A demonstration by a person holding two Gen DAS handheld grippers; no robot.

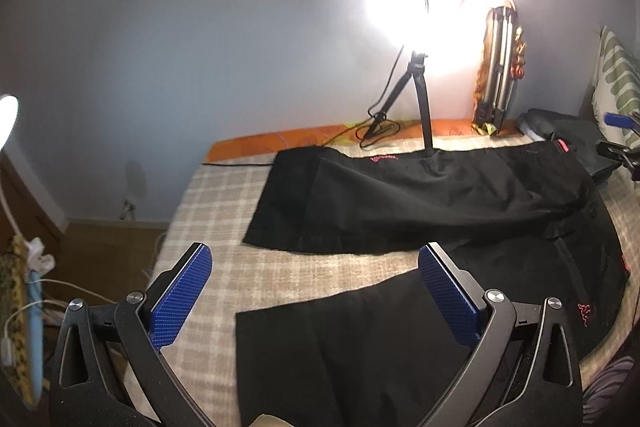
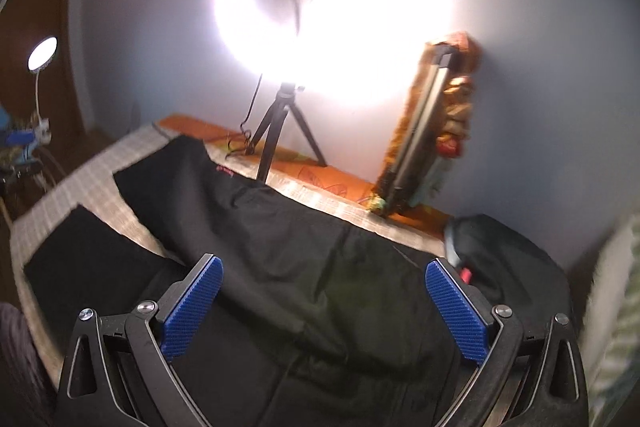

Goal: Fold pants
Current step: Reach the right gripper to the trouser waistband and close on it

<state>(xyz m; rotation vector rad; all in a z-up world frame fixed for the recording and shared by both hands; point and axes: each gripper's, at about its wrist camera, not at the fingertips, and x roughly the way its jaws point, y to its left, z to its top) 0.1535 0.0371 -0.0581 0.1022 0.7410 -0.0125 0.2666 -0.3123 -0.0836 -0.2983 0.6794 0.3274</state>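
Note:
Black pants [image 1: 420, 203] with small pink logos lie spread on a beige checked bed cover [image 1: 216, 211], the two legs apart and pointing left. My left gripper [image 1: 316, 291] is open and empty above the near leg's hem [image 1: 320, 343]. In the right wrist view the pants [image 2: 300, 267] fill the middle. My right gripper [image 2: 324, 303] is open and empty above the waist end, its blue pads [image 2: 192, 303] wide apart. The right gripper also shows at the far right of the left wrist view [image 1: 620, 135].
A bright ring light on a tripod [image 1: 416, 99] stands at the bed's far edge by the wall, with a cable beside it. A folded tripod [image 1: 500, 67] leans on the wall. A dark bag [image 2: 504, 259] lies beyond the waist. A desk lamp [image 2: 42, 55] stands left.

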